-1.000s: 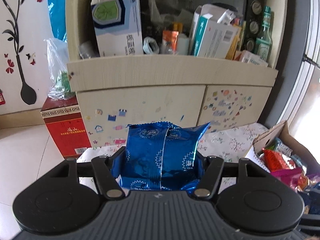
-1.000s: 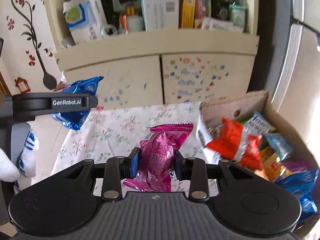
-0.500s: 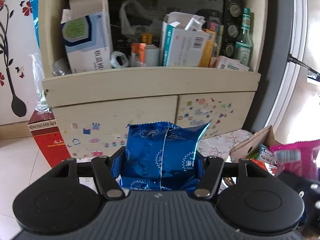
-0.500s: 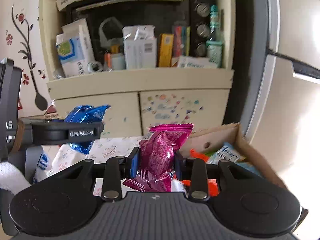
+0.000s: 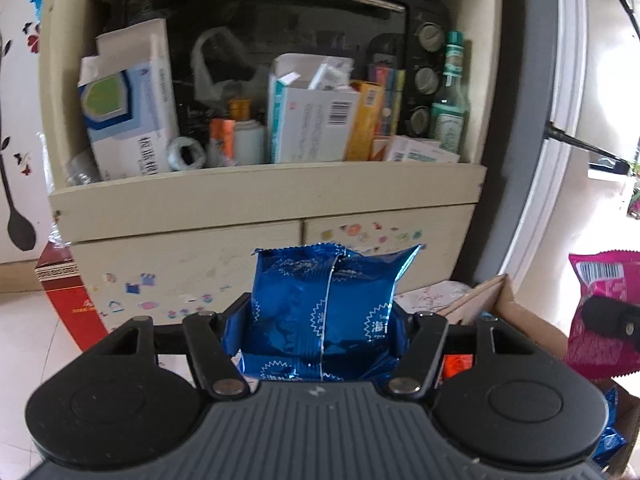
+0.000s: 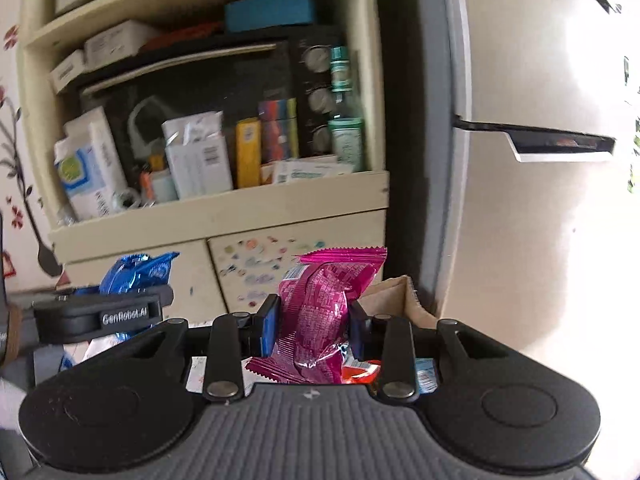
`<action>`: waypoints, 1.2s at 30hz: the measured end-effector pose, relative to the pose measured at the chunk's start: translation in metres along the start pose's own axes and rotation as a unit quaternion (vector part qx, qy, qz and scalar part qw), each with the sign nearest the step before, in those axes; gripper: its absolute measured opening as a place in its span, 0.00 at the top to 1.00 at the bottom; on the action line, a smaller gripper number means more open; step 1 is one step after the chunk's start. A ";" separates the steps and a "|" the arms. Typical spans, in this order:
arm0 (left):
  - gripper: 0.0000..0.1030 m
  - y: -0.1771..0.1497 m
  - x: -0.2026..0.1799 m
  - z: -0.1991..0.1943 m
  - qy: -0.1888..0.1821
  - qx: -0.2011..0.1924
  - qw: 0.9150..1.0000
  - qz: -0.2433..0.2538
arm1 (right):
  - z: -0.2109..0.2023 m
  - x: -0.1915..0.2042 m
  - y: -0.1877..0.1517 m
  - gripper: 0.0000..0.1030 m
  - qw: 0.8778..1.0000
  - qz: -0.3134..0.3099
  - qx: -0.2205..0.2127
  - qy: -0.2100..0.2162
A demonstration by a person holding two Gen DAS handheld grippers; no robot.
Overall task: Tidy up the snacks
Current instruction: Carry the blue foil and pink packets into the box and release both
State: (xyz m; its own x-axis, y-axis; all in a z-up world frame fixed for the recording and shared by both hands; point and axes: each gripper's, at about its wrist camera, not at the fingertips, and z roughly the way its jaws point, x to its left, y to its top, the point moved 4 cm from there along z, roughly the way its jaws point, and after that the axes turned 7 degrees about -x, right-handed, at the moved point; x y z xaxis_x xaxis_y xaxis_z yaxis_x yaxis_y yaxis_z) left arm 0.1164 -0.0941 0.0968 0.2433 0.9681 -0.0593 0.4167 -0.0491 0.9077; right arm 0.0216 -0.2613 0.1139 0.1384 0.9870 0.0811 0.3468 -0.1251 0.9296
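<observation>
My left gripper is shut on a shiny blue snack packet and holds it upright in the air. My right gripper is shut on a magenta snack packet, also lifted. The magenta packet also shows at the right edge of the left wrist view. The blue packet and the left gripper show at the left of the right wrist view. Below both is an open cardboard box with several snack packets in it; its far corner shows in the right wrist view.
A cream cabinet stands ahead, its shelf crowded with boxes, a green bottle and a black oven. A red box sits on the floor at the left. A fridge stands at the right.
Both grippers have risen with their packets; the flowered table has dropped out of view and more of the shelves shows. The right gripper has turned toward the fridge.
</observation>
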 end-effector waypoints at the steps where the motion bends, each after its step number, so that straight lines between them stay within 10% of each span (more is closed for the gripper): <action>1: 0.37 0.000 -0.005 0.000 -0.004 0.000 1.000 0.002 | 0.000 -0.004 0.001 0.61 1.000 0.005 -0.001 -0.002; 32: 0.36 -0.052 -0.156 0.012 -0.213 0.056 0.973 0.062 | 0.005 -0.107 -0.006 0.61 0.985 0.162 0.039 -0.048; 36: 0.21 -0.063 -0.162 0.009 -0.225 0.070 0.969 0.074 | 0.016 -0.112 -0.009 0.46 0.981 0.179 0.049 -0.053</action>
State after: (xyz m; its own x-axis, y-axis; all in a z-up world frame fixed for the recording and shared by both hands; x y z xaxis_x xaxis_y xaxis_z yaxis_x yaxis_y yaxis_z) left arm 0.0592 -0.2501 0.0456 0.6543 0.7438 -0.1366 0.4551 -0.2430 0.8567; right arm 0.0180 -0.3726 0.0910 0.3609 0.8629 0.3537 0.3456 -0.4760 0.8087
